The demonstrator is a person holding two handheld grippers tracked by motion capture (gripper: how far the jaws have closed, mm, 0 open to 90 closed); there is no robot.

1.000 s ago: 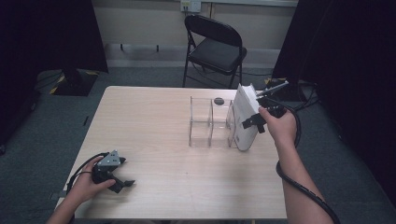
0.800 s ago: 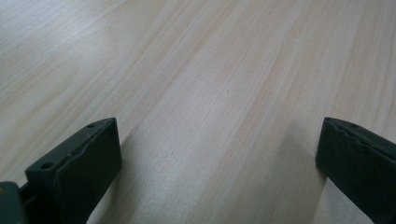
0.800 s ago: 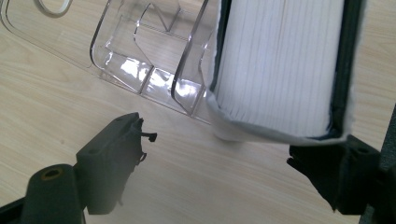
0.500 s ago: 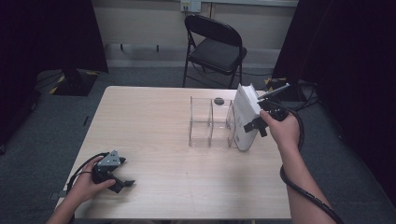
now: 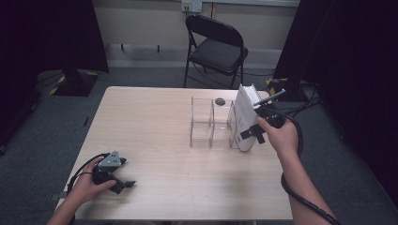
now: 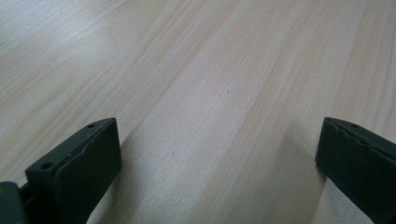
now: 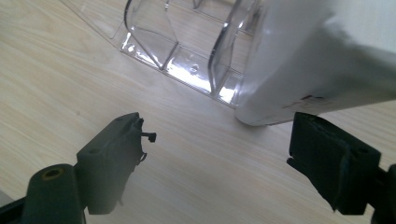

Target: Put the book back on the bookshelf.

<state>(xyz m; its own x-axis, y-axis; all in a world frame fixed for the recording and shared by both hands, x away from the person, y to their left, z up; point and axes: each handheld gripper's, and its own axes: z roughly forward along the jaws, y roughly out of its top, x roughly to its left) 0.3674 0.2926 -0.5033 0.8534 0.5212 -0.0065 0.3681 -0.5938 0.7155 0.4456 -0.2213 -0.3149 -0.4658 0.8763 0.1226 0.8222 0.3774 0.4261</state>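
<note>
The table (image 5: 155, 140) is a pale wooden square on a grey carpet. Beyond its far edge stands a black folding chair (image 5: 217, 47), with dark curtains to either side.

The clear plastic rack (image 5: 210, 123) sits on the right half of the table, toward the far edge, with upright dividers that make open slots. In the right gripper view the rack (image 7: 187, 51) shows its base strip and curved dividers lying flat on the wood.

A white book (image 5: 245, 118) stands on its lower edge at the right end of the rack, close to the table's right edge, and tilts slightly. Its lower corner (image 7: 261, 112) rests on the wood just beside the rack's base.

The right gripper (image 5: 253, 133) is at the near side of the book, held by a hand coming in over the right edge. Its jaws stand wide apart with only tabletop between them (image 7: 215, 158); the book's corner is just ahead of one jaw, and whether they touch I cannot tell.

The left gripper (image 5: 117, 180) rests near the table's near left corner, jaws wide open over bare wood (image 6: 219, 154).

A small dark round thing (image 5: 219, 101) lies behind the rack, near the far edge.
</note>
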